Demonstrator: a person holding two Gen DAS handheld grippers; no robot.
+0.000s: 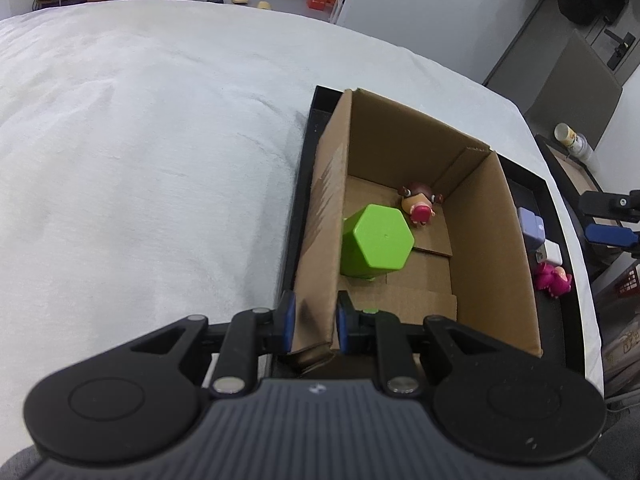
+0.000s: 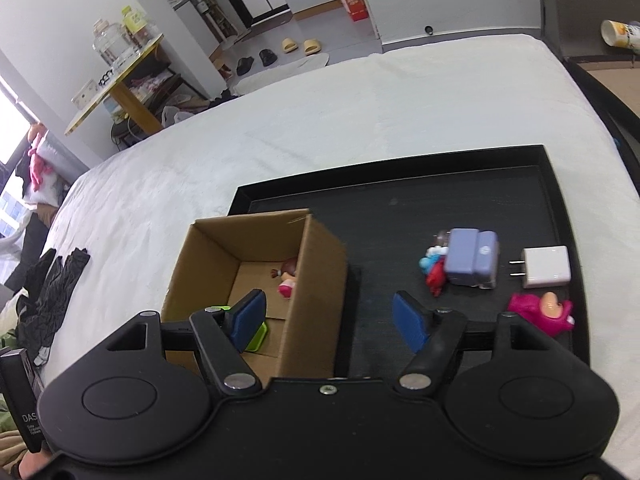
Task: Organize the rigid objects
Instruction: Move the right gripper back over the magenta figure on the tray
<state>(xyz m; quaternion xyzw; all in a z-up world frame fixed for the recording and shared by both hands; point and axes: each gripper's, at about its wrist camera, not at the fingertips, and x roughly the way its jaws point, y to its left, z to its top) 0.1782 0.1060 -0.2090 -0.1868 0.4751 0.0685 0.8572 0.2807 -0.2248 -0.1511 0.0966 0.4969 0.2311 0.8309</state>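
**A:** What step are you on?

**B:** Filling the box (image 1: 472,240). My left hand-held gripper (image 1: 316,318) is clamped on its near-left wall, steadying it on the black tray (image 2: 460,196), which lies on the bed (image 1: 140,140). My right hand-held gripper (image 2: 328,316) hangs with its fingers wide apart and holds nothing, above the box's right wall and the bare tray beside it.

**A:** What's in already?

**B:** 2 things: a green hexagonal cup (image 1: 376,244) against the left wall, upside down I think, flat base up, long axis roughly upright. A small doll (image 1: 418,202) lies in the far corner, its length running near to far.

**A:** And what's left?

**B:** 4 on the tray, right of the box: a pink toy (image 2: 540,312) nearest, a white charger (image 2: 547,266) with prongs pointing left toward the box, a lavender block (image 2: 472,258) and a small red-and-blue figure (image 2: 434,272) touching it.

**A:** Next?

**B:** Probably swing right and down over the pink toy, and close across its narrow side.
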